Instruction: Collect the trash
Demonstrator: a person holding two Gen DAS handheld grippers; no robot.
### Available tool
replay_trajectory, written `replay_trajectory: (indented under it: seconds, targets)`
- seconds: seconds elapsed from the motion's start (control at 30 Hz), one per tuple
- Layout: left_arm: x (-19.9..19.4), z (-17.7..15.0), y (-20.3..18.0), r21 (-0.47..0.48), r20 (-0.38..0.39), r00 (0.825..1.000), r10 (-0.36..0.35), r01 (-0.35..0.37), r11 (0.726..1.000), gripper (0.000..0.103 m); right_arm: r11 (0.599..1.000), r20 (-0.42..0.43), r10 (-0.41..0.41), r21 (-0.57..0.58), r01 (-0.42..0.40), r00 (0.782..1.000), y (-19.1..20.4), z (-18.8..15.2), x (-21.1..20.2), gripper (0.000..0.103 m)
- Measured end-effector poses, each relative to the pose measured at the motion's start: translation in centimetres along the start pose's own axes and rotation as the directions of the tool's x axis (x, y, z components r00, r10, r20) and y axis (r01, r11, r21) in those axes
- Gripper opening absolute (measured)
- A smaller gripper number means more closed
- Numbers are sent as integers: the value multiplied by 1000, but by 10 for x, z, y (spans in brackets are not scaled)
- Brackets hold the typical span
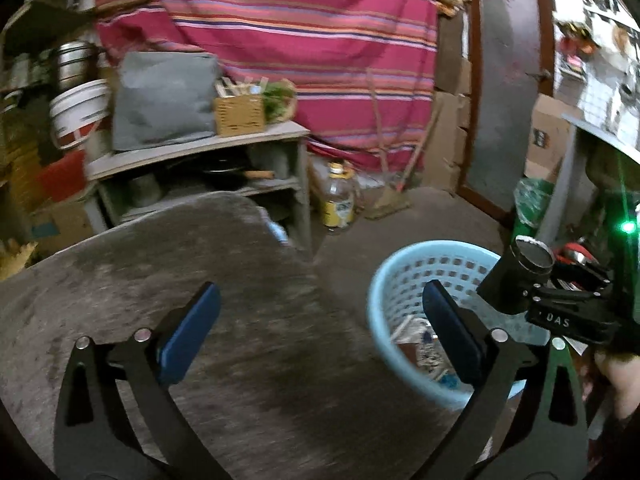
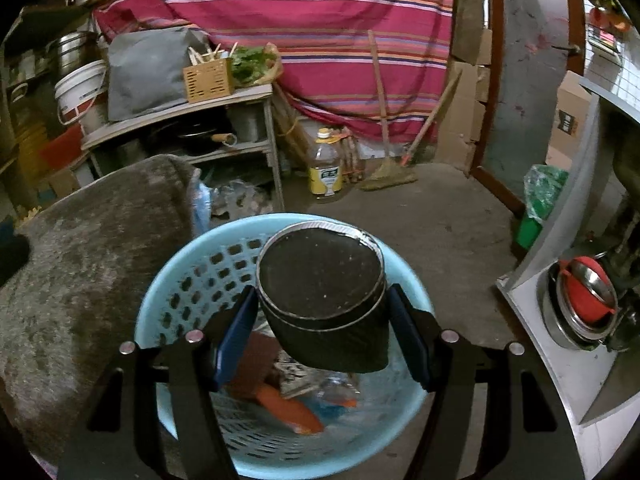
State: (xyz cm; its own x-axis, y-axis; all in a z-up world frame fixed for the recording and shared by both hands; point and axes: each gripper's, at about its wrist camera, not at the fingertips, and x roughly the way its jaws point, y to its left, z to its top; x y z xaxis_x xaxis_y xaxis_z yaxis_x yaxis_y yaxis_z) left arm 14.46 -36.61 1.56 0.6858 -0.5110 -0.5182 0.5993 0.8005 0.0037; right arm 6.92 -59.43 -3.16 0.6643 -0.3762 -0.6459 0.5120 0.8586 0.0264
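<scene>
One dark round canister (image 2: 324, 300) sits clamped between the pads of the right claw (image 2: 322, 336), directly above the light blue basket (image 2: 168, 280) that already holds trash; its axis tilts forward and up. The claw points downward, so release should drop it in. The left claw (image 1: 320, 336) gapes empty over the grey tabletop (image 1: 160, 260), beside the basket.

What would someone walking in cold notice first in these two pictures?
Probably the dark round can gripped in the right gripper, poised right over the light blue basket, which already holds wrappers and other trash. Next, the big pink striped cloth draped across the back wall. In the left wrist view, the left gripper gapes wide and empty over a grey tabletop beside the basket.
</scene>
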Motion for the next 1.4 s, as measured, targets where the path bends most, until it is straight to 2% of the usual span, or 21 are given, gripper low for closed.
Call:
replay_trajectory:
  seconds: [0.03, 0.07, 0.1, 0.2, 0.3, 0.37, 0.57, 0.63, 0.8, 0.93, 1.03, 1.13, 1.23, 1.4]
  targets:
    - [-4, 0, 7, -7, 4, 1000, 10, -10, 1000, 98, 1000, 0, 4, -1, -4, 1000, 5, 0, 1, 67]
    - [-11, -2, 17, -17, 11, 1000, 26, -26, 1000, 98, 1000, 5, 7, -3, -7, 1000, 10, 1, 1, 79]
    - [-18, -4, 26, -27, 18, 999, 41, -41, 999, 98, 1000, 18, 2, -6, -1, 1000, 14, 2, 0, 86]
    - [-36, -9, 49, -37, 34, 996, 80, -79, 996, 98, 999, 39, -31, -9, 31, 999, 25, 4, -5, 92]
    - [-53, -14, 70, -57, 53, 992, 116, -113, 992, 98, 1000, 52, -24, 8, 24, 998, 33, 3, -13, 93]
    - [-66, -20, 80, -66, 70, 987, 143, -138, 988, 98, 1000, 76, -18, 0, 18, 997, 44, 0, -24, 99]
    - [-99, -50, 114, -93, 74, 974, 213, -206, 974, 98, 997, 168, 63, -50, -55, 984, 104, -24, -73, 99]
    - [-112, -63, 126, -113, 85, 971, 222, -212, 971, 98, 993, 182, 111, -63, -102, 977, 128, -38, -88, 99]
    - [-147, -97, 160, -166, 86, 958, 272, -256, 952, 98, 982, 215, 175, -112, -154, 961, 177, -74, -120, 99]
    - [-175, -123, 180, -216, 105, 953, 284, -257, 942, 98, 971, 235, 213, -158, -179, 948, 209, -100, -144, 99]
    - [-192, -139, 190, -249, 123, 941, 315, -278, 928, 98, 966, 250, 229, -178, -188, 941, 224, -113, -157, 99]
    - [-201, -148, 195, -260, 117, 917, 382, -343, 903, 98, 959, 259, 255, -191, -210, 931, 235, -124, -169, 99]
    - [-206, -156, 196, -251, 101, 900, 424, -390, 886, 98, 956, 264, 262, -199, -213, 928, 240, -128, -175, 99]
    - [-207, -161, 195, -238, 89, 897, 433, -403, 884, 98, 954, 276, 270, -209, -217, 922, 243, -129, -181, 99]
